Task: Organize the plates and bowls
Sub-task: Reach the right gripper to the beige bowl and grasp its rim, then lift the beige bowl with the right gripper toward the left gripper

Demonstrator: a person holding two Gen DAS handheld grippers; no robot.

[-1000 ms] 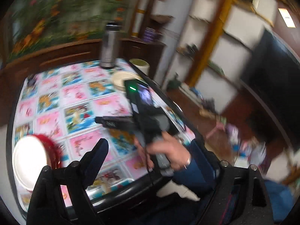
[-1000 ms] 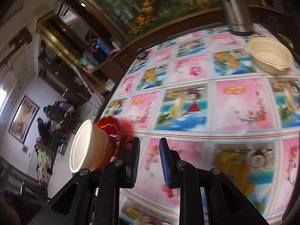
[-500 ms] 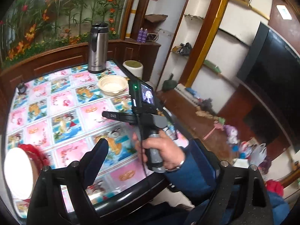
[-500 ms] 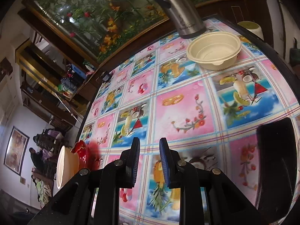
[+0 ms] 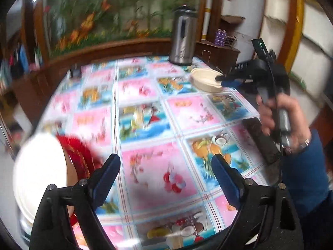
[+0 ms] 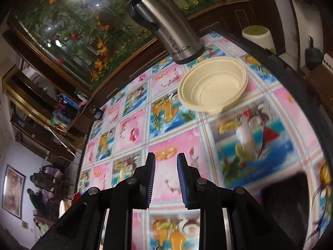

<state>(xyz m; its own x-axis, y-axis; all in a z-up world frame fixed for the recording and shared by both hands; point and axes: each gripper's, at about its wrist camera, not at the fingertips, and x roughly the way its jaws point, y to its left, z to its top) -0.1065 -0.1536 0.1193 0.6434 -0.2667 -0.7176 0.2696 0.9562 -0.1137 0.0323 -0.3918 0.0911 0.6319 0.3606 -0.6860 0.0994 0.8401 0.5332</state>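
The counter (image 6: 172, 145) carries a steel flask (image 6: 166, 20) at its far edge. Just in front of the flask sits a cream bowl (image 6: 212, 85). Well away from the flask, the left tongs (image 5: 165, 168) gape wide beside a white bowl (image 5: 37, 166); the right tongs (image 6: 165, 166) hover nearly closed, empty.

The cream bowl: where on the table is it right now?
The cream bowl sits at the table's far right, just in front of the steel thermos; in the left wrist view the right hand-held gripper reaches over it.
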